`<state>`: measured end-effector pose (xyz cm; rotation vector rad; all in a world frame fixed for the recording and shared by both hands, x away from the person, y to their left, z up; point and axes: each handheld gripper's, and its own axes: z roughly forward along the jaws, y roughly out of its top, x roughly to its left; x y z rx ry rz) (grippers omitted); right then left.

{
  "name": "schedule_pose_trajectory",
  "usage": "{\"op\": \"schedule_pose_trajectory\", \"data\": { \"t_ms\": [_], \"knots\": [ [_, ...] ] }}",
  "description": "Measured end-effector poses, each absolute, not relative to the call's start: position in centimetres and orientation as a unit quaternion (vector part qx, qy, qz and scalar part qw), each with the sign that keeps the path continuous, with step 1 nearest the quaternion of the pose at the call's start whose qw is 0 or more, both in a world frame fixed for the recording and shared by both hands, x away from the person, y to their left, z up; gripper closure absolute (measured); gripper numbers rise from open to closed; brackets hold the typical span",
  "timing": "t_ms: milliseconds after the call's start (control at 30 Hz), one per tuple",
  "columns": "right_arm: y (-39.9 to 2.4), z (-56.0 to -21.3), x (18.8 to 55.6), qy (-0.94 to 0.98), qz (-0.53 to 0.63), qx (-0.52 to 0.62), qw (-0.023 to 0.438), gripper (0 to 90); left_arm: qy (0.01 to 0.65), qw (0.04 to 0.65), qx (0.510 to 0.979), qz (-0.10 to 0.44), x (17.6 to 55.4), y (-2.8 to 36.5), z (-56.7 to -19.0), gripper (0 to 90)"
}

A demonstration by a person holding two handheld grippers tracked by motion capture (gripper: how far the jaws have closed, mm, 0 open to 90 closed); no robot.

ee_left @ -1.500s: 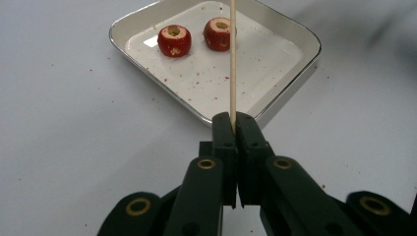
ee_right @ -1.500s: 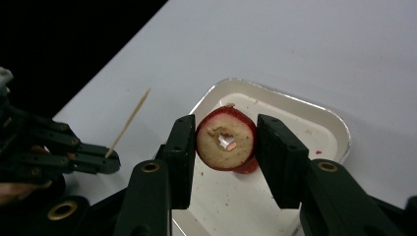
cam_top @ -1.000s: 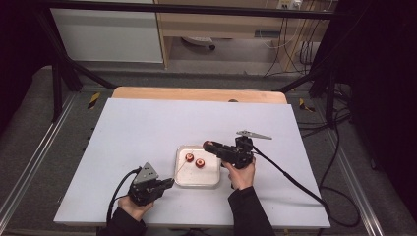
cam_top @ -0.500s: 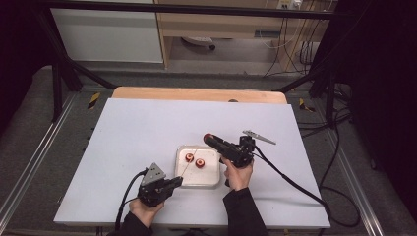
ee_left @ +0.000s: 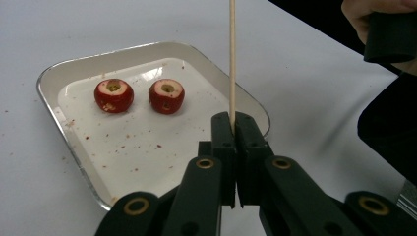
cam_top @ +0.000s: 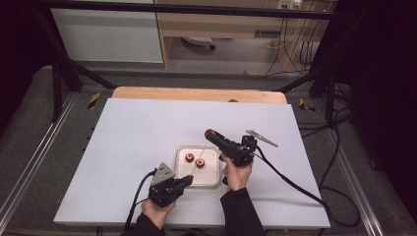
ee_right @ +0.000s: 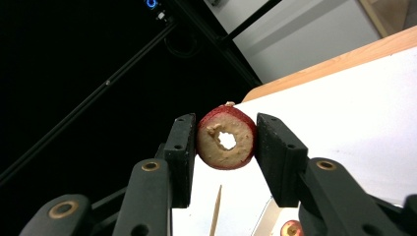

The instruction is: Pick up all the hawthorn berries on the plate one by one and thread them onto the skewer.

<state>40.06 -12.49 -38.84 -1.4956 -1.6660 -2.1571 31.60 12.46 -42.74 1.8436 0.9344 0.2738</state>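
We see the left tongs pressed together on a thin wooden skewer, which stands upright from between the jaws in the left gripper view; in the high view the left tongs sit at the near edge of the white tray, with the skewer slanting up over it. We see the right tongs pinching a cored red fruit, both pads touching its sides, its hole facing the camera. In the high view the right tongs hold that fruit raised above the far right corner of the tray, off the worktop. Two more cored red fruits lie side by side in the tray, apart from each other: one toward the left, the other just right of it in the left gripper view. Red crumbs are scattered on the tray floor. The skewer tip shows below the held fruit in the right gripper view, not touching it. A grey three-cornered plate tops the left gripper.
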Motion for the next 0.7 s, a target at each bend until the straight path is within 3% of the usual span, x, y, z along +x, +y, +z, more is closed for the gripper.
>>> {"op": "schedule_pose_trajectory", "data": {
  "t_ms": [700],
  "knots": [
    [-11.5, -40.1, 39.9, -0.506, -0.706, -0.494, 0.021, 60.9, 0.406, 0.512, 0.749, 0.111, 31.7, 12.1, -43.4, 88.3]
  ]
}}
